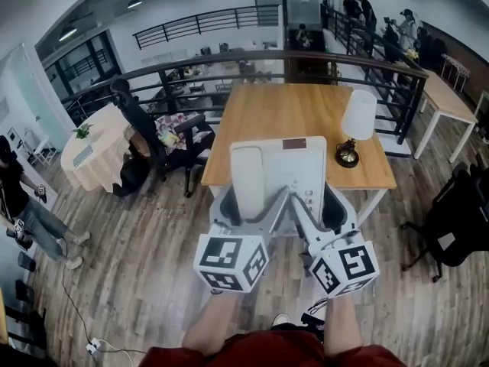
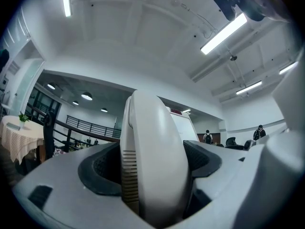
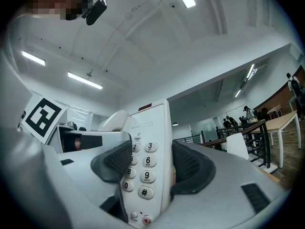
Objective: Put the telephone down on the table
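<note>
A white telephone (image 1: 294, 167) hangs in the air at the near edge of the wooden table (image 1: 298, 109), held from both sides. Its handset (image 1: 247, 178) lies in the cradle on the left half. My left gripper (image 1: 248, 209) is shut across that handset end, which fills the left gripper view as a tall white handset (image 2: 152, 161) between the dark pads (image 2: 102, 168). My right gripper (image 1: 317, 205) is shut on the keypad side; in the right gripper view the keypad (image 3: 143, 161) stands between the pads (image 3: 190, 168).
A white-shaded lamp (image 1: 356, 125) stands on the table's right near corner. A black office chair (image 1: 164, 140) sits left of the table, a railing (image 1: 229, 63) runs behind it. A cloth-covered round table (image 1: 95, 155) and a person (image 1: 23, 205) are at left, another chair (image 1: 451, 220) at right.
</note>
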### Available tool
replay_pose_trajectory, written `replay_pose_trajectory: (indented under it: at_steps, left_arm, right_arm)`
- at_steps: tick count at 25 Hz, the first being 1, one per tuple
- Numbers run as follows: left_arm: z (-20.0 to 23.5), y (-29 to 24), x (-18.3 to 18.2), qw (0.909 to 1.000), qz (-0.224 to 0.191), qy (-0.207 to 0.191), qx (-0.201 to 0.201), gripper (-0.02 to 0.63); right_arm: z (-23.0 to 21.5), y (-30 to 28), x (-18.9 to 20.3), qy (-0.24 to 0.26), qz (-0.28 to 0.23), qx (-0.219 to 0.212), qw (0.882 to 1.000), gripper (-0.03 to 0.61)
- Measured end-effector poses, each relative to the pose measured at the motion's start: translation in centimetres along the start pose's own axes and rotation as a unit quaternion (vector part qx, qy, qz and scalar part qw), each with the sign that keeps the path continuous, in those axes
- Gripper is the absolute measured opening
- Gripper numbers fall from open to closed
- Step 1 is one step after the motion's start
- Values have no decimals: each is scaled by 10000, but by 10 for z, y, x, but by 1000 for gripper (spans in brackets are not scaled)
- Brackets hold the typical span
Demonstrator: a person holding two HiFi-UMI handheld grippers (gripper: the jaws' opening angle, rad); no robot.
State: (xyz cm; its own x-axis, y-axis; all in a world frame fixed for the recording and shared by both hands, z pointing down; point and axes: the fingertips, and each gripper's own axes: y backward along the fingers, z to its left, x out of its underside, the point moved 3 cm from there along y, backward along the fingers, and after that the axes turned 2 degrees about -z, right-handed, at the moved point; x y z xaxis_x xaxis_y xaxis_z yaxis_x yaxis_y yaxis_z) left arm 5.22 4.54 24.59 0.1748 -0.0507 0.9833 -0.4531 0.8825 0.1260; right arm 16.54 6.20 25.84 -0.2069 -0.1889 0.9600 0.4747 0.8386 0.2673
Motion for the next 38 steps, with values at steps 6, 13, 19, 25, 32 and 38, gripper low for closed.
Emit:
replay_pose_trajectory:
  at_steps: [6, 13, 19, 25, 32, 38]
  left_arm:
    - [2, -33, 8, 10000, 24, 20, -83, 413]
    - [22, -65, 17, 9998, 86, 83, -130, 413]
    - [54, -104, 26, 9998, 95, 143, -22, 413]
    - [95, -145, 28, 9997, 184, 173, 11, 413]
    - [167, -180, 27, 9993, 281, 238, -93, 413]
    - [232, -200, 30, 9988, 317, 345, -167, 413]
  right_arm:
    - [-29, -19, 6, -28, 41, -64, 10000, 268]
    - [-48, -50, 20, -54, 129, -71, 9999, 268]
    - [-65, -92, 38, 13, 146, 12, 9999, 268]
    - [-79, -145, 54, -28, 218, 84, 9997, 268]
    - [-72, -222, 80, -97, 340, 27, 9994, 268]
    - [-58, -284, 105, -84, 464, -17, 9989, 268]
